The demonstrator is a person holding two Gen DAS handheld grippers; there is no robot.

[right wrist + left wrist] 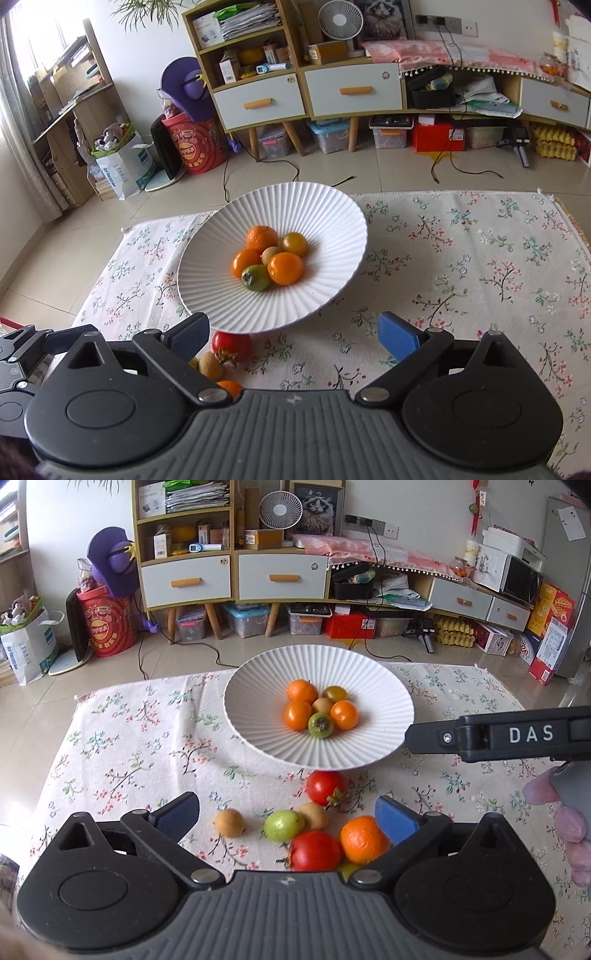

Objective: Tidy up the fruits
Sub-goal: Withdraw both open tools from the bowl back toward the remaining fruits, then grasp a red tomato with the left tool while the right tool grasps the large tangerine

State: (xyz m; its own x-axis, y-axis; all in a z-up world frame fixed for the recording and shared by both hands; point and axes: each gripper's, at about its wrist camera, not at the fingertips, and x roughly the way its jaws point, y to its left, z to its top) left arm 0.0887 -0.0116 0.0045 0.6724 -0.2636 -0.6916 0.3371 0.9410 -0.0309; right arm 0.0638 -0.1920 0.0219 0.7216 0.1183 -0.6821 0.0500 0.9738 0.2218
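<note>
Left gripper [286, 818] fingers spread around loose fruits [314, 834]; right gripper [295, 332] fingers spread, empty, bowl [332, 221] beyond.

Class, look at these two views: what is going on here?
A person is sorting fruit into a white bowl on a flowered cloth, using a hand-held gripper in each hand. Six fruits already sit in the bowl. More lie on the cloth in front of it, including two tomatoes, an orange and a green fruit. The left hand-held gripper is open over them, holding nothing. The right hand-held gripper is open and empty too.
</note>
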